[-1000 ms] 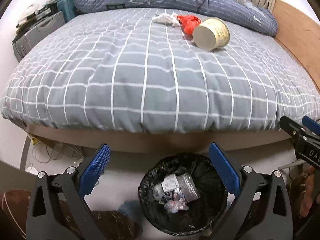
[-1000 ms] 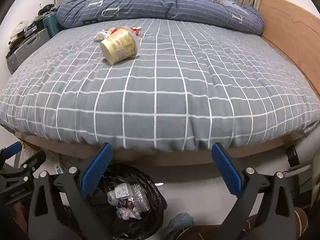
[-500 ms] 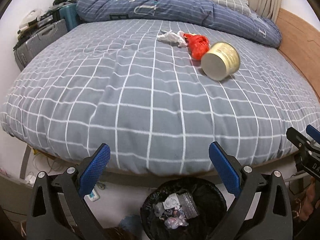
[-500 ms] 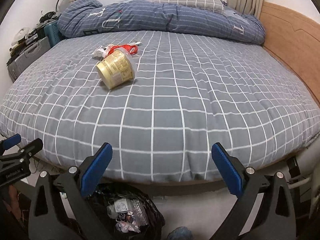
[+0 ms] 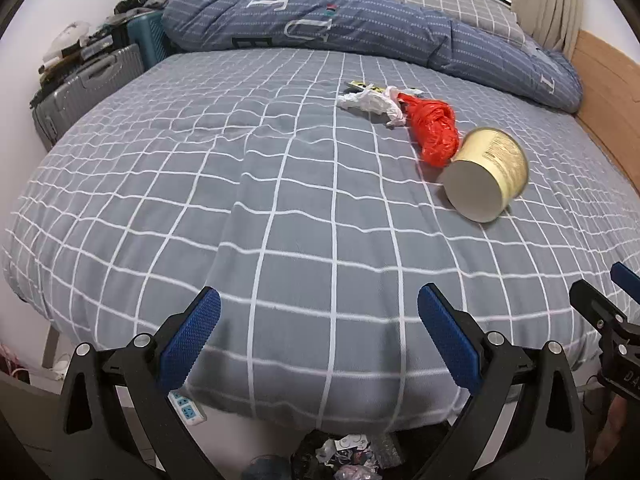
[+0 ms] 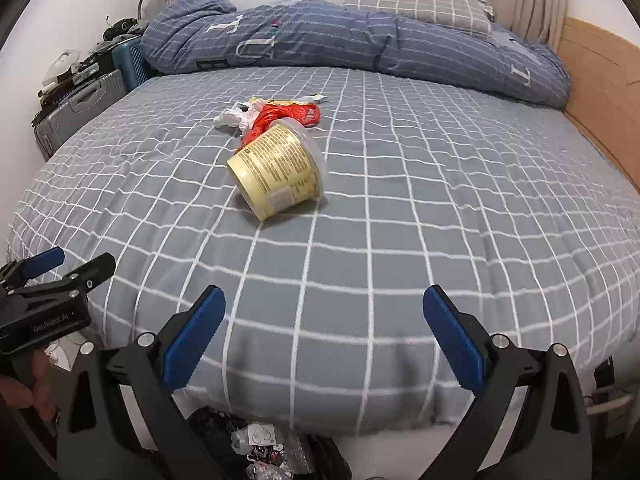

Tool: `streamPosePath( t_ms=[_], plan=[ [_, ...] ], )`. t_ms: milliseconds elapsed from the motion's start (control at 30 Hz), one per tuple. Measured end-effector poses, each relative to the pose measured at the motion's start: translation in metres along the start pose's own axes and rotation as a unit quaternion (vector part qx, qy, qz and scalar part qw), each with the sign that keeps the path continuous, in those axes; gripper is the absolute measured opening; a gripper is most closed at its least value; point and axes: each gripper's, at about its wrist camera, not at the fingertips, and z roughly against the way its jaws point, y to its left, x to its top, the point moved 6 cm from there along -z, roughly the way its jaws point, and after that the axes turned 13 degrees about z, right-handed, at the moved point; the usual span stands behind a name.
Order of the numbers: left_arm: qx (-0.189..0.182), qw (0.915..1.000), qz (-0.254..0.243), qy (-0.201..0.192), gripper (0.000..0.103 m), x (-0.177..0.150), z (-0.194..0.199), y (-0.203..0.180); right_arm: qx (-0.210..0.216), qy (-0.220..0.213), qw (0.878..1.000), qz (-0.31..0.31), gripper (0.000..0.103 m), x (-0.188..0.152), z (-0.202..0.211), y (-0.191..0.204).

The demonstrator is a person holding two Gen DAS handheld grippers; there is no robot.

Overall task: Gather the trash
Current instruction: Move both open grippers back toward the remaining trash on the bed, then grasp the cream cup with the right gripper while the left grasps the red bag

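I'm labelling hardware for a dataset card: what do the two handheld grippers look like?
Both match: the left gripper and right gripper have matte black angular arms with silver screws, each ending in two long blue pads with a fine knurled texture. From the side, the left one's black body carries small white lettering. No cables or sleeves are visible.

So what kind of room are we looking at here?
Most likely a bedroom in someone's home. A big bed with a grey checked cover fills the view, a rumpled blue quilt and a pillow lie at its far end, and suitcases stand beside it.
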Motion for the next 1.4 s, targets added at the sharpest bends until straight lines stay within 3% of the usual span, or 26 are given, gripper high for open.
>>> streamPosePath(
  t_ms=[333,533,800,1000,1067,1167,1200,1267,1400],
  plan=[
    [-0.004,1.0000,-0.007,-0.001,0.097,0.026,-0.020,-0.010,0.012,0.005,1.000,0.017,0.095,0.031,-0.037,0.004],
    [-0.007,1.0000,-0.004,-0.003,0.097,0.042,-0.031,-0.013,0.040,-0.005,0.999,0.026,0.095,0.050,-0.050,0.013],
    [-0.003,1.0000,-0.002,-0.004,0.097,0.058,-0.042,-0.008,0.039,-0.011,0.998,0.048,0.095,0.072,-0.070,0.021],
    [-0.002,1.0000,0.000,-0.002,0.097,0.066,-0.048,-0.006,0.066,0.000,0.997,0.040,0.095,0.079,-0.089,0.023],
    [-0.003,1.0000,-0.002,-0.002,0.097,0.068,-0.049,-0.008,0.063,0.000,0.997,0.044,0.088,0.081,-0.093,0.023],
    [-0.006,1.0000,-0.002,-0.003,0.097,0.072,-0.051,-0.013,0.057,0.006,0.998,0.038,0.059,0.082,-0.096,0.018],
    [-0.006,1.0000,-0.003,-0.003,0.097,0.073,-0.052,-0.016,0.062,0.010,0.997,0.035,0.056,0.081,-0.096,0.017],
    [-0.006,1.0000,-0.004,-0.004,0.097,0.076,-0.055,-0.023,0.066,0.018,0.997,0.036,0.008,0.081,-0.095,0.015],
    [-0.016,0.9999,-0.005,-0.001,0.097,0.083,-0.065,-0.043,0.051,0.020,0.997,0.052,0.010,0.078,-0.089,0.009]
  ],
)
